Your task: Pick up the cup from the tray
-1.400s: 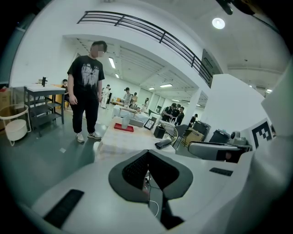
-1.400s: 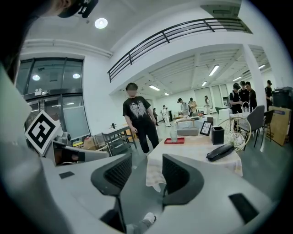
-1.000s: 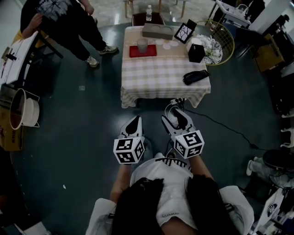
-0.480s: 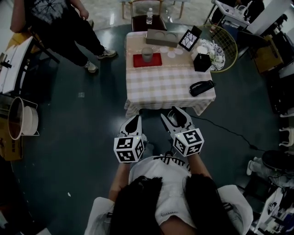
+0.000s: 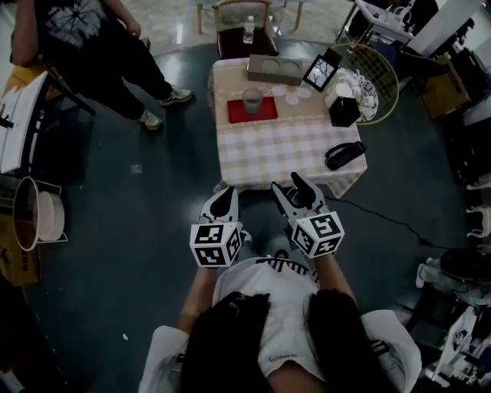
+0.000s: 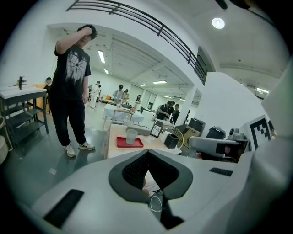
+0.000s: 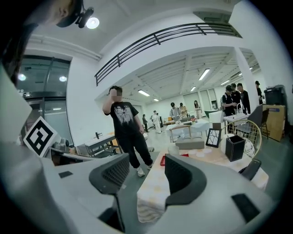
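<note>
A translucent cup stands upright on a red tray at the far side of the checked table. Both grippers hover over the floor, short of the table's near edge and well away from the cup. My left gripper is shut, its pad tips touching with nothing held. My right gripper is open and empty; its jaws have just opened slightly wider. The left gripper view shows the cup and tray far beyond the jaws. In the right gripper view the tray peeks past my right gripper.
On the table are a black box, a picture frame, a grey holder and a black case. A person stands at the far left. A wire basket and a chair flank the table.
Both grippers have moved forward together toward the table. The table's near edge now lies closer to their tips.
</note>
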A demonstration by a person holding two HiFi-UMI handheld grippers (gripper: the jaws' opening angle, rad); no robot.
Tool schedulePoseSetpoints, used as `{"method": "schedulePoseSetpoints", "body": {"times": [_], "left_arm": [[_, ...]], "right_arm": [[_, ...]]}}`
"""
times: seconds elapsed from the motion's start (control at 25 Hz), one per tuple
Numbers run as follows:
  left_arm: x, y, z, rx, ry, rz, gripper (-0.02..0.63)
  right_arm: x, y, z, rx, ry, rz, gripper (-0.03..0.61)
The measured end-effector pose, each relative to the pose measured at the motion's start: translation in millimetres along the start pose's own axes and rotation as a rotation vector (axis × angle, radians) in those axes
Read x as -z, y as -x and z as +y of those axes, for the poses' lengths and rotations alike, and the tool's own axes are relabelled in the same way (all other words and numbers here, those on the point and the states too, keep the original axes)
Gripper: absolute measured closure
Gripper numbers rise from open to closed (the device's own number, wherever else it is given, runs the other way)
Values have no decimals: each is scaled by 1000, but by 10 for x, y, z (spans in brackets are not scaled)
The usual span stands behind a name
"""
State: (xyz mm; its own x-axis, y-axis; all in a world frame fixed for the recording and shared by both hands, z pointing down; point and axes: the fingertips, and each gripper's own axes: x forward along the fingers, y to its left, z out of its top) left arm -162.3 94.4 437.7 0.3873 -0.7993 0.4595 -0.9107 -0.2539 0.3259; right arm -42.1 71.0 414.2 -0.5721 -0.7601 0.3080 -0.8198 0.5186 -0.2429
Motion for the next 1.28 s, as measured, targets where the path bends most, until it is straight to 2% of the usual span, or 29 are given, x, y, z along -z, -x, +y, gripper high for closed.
{"method": "schedulePoseSetpoints", "body": {"times": [0.2,0.64,0.84,1.12,1.28], "left_arm": [[-92,-63,104,15,-21,10,607],[-175,-363,337,6,-12,36,607],[-299,-594,412,-1,-13,41,607],[-418,-961,580,-53,36,56,607],[-459,-1183,679,-92,78,66,607]], "right_arm": [[-61,-141,9,8,11,-5,340],[-130,-515,-189,0,31,-4,315],[-324,-766,-400,22,60,-68,308],[-493,-1239,-584,-22,109,-79,261],[-467,-1554,-724,-53,133,-35,249]]}}
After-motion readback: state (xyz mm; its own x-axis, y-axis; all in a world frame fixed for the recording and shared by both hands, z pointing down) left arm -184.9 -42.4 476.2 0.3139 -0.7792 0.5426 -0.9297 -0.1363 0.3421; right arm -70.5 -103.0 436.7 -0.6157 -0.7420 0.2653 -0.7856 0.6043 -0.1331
